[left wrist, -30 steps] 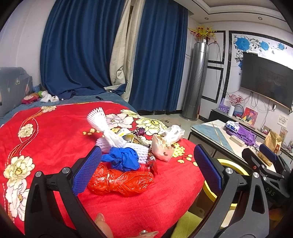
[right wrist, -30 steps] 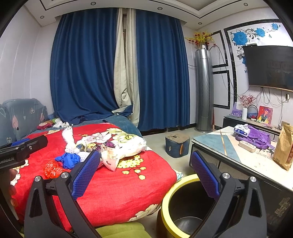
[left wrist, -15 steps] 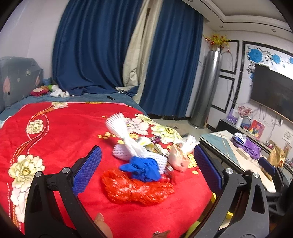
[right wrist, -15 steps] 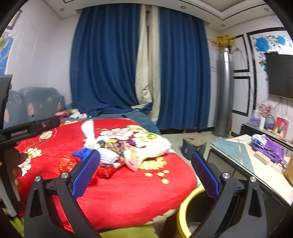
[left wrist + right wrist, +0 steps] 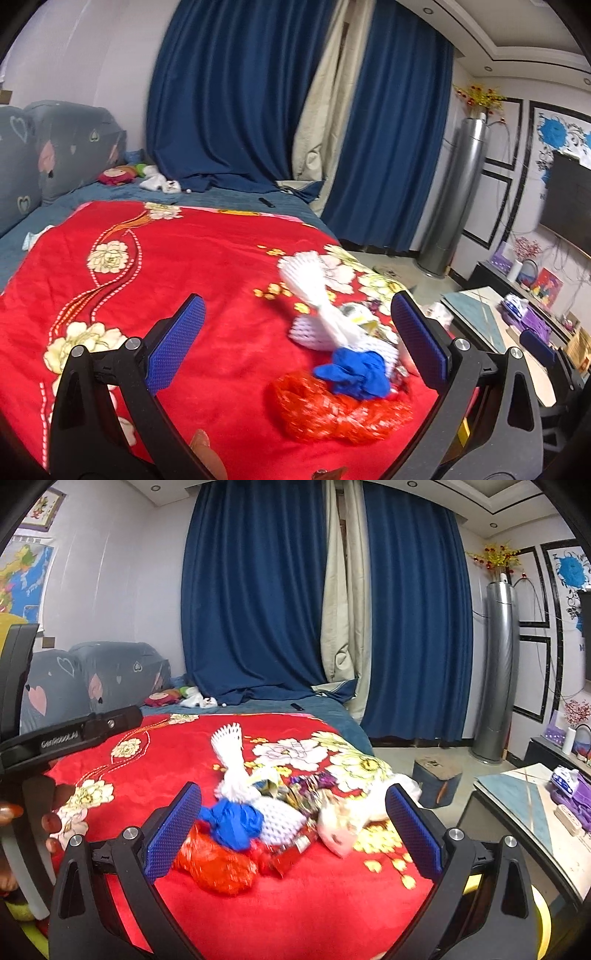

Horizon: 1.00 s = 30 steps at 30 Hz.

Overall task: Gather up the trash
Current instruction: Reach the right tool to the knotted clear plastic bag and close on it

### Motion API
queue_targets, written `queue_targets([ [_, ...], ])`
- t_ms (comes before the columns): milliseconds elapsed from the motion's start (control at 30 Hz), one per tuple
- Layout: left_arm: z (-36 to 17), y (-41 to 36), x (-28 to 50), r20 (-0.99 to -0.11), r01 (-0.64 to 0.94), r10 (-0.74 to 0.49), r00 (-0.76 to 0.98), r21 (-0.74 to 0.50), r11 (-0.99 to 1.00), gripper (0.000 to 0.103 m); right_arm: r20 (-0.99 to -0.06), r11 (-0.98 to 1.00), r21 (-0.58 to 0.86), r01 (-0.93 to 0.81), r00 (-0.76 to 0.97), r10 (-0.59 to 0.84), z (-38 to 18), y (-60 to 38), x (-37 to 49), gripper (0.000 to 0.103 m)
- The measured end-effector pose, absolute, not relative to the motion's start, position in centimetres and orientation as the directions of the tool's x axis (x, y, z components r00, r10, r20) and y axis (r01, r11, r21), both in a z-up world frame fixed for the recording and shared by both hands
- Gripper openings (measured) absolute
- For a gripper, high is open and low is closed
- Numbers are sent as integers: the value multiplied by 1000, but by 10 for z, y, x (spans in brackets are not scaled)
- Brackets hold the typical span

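A heap of trash lies on the red flowered blanket (image 5: 192, 273): a crumpled red plastic bag (image 5: 336, 410), a blue rag (image 5: 354, 371), white foam fruit netting (image 5: 317, 302) and shiny wrappers. In the right wrist view the same red bag (image 5: 218, 864), blue rag (image 5: 232, 821), white netting (image 5: 232, 771), wrappers (image 5: 306, 794) and a white-pink bag (image 5: 343, 823) sit between the fingers, farther off. My left gripper (image 5: 295, 341) is open above the blanket, left of the heap. My right gripper (image 5: 293, 829) is open, holding nothing. The left gripper's body (image 5: 70, 734) shows at the left, held by a hand.
A yellow-rimmed bin (image 5: 539, 915) peeks out at the lower right beside the bed. A glass coffee table (image 5: 532, 812) with small items stands to the right. Blue curtains (image 5: 258, 609), a grey sofa back (image 5: 62, 147) and a tall silver cylinder (image 5: 498, 672) lie beyond.
Both cameras have swung left toward the bed. The trash heap now sits to the right in the left view and centred between the right gripper's fingers; the bin has slid nearly out of frame.
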<state>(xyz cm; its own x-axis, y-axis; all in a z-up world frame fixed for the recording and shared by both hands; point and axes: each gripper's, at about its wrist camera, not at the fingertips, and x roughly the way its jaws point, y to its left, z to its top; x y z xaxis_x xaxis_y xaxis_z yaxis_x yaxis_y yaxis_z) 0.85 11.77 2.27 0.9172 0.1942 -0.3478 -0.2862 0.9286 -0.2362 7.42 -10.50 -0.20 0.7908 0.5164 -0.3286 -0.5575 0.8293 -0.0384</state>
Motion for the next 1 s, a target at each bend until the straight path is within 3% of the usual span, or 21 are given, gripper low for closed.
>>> queue_targets([
  [467, 30, 161, 60, -378, -228, 98, 921, -316, 921, 92, -462, 883, 51, -466, 773, 434, -22, -93, 164, 97],
  [800, -4, 169, 145, -552, -183, -91, 829, -422, 888, 92, -563, 915, 93, -392, 737, 374, -65, -103, 198, 97],
  [1000, -22, 166, 174, -593, -176, -158, 790, -466, 867, 92, -599, 919, 136, -369, 708, 373, -83, -106, 209, 97],
])
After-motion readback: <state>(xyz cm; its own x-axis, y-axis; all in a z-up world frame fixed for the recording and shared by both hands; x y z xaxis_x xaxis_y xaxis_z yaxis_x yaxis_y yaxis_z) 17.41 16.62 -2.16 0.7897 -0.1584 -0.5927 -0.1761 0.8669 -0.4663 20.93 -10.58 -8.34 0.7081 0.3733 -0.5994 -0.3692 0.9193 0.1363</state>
